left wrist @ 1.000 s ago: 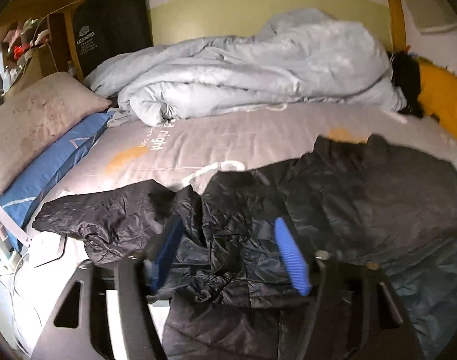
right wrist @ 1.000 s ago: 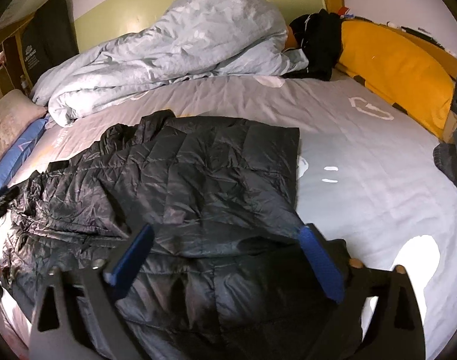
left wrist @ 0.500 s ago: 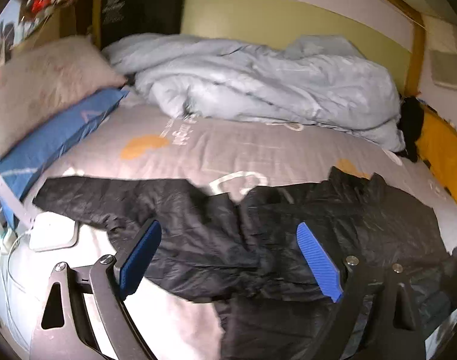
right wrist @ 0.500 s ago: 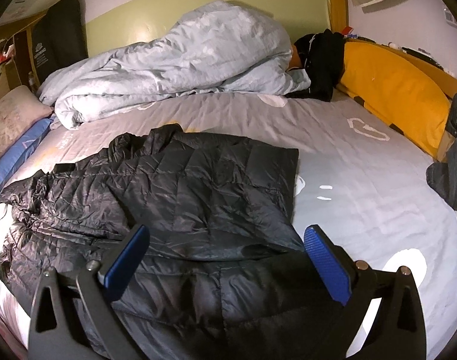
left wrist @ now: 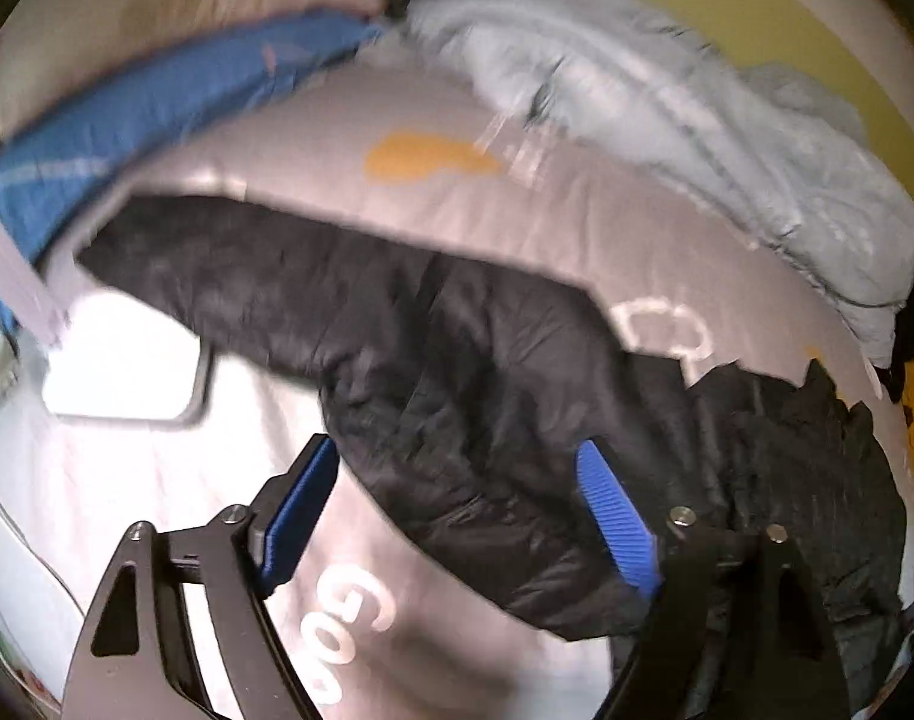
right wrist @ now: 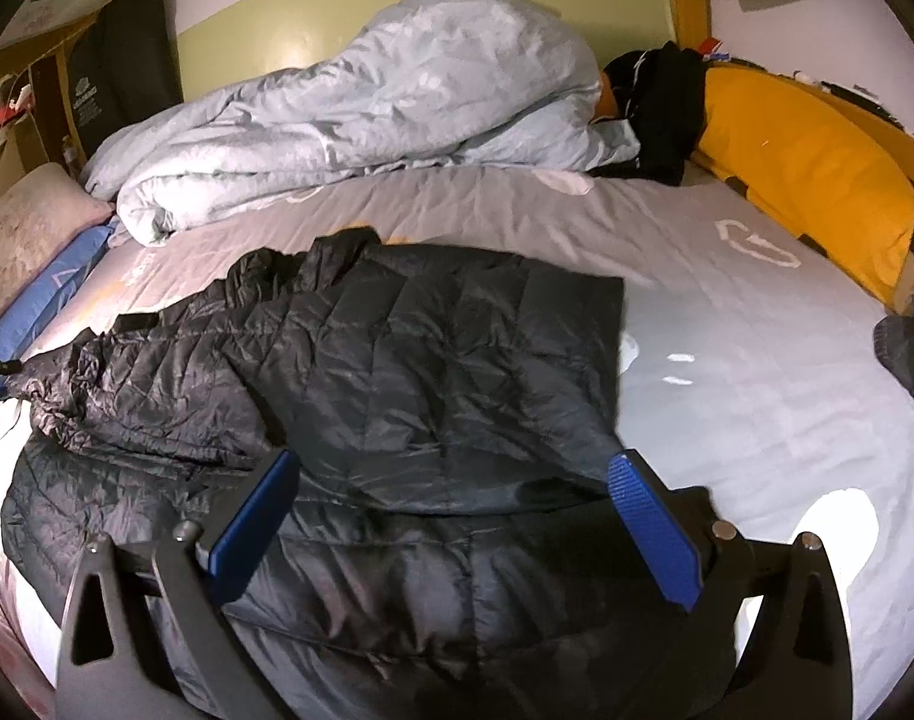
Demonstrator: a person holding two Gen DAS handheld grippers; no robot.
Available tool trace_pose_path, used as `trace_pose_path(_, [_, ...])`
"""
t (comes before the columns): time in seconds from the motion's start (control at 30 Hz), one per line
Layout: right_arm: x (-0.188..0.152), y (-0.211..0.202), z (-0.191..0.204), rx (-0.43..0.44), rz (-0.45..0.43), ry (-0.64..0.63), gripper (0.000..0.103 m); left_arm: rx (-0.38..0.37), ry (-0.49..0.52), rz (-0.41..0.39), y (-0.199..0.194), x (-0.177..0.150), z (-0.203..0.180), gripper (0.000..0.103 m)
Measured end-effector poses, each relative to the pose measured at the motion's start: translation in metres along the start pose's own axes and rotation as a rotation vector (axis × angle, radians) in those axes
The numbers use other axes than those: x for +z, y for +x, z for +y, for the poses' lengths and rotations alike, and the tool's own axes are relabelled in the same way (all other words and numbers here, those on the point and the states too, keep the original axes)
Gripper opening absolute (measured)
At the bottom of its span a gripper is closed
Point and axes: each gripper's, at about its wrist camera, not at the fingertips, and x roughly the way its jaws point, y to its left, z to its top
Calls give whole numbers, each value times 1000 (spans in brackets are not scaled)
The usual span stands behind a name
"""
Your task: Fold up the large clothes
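A black quilted puffer jacket [right wrist: 409, 372], shiny and crinkled, is spread on a grey printed bedsheet [right wrist: 727, 396]; one side is seen folded over the body, and a sleeve [left wrist: 265, 294] is stretched toward a blue pillow [left wrist: 157, 102]. A rumpled pale-blue duvet [right wrist: 367, 114] is heaped behind, a mustard cushion [right wrist: 805, 174] beside it. The left gripper [left wrist: 457, 504], its jaws just narrowed yet apart, is held over the sleeve, nothing pinched. The right gripper [right wrist: 451, 516] is spread wide above the hem, empty.
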Motion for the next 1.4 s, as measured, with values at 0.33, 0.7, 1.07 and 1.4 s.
trace_pose_path(0.33, [-5,9,5,-1,28,-28,103,-5,-78,59,49,3,19,11])
trace_pose_path(0.7, [-3,5,2,16,26,6,103,-155,263,-326,-82,-28,-85,4])
trace_pose_path(1.07, [-1,-12,8,29,-11,-5,103,-331,483,-250,-85,-111,-212,4])
trace_pose_path(1.4, [-2,-17,-2,36,-10,8,103,-303,530,-212,-63,-149,-226,48])
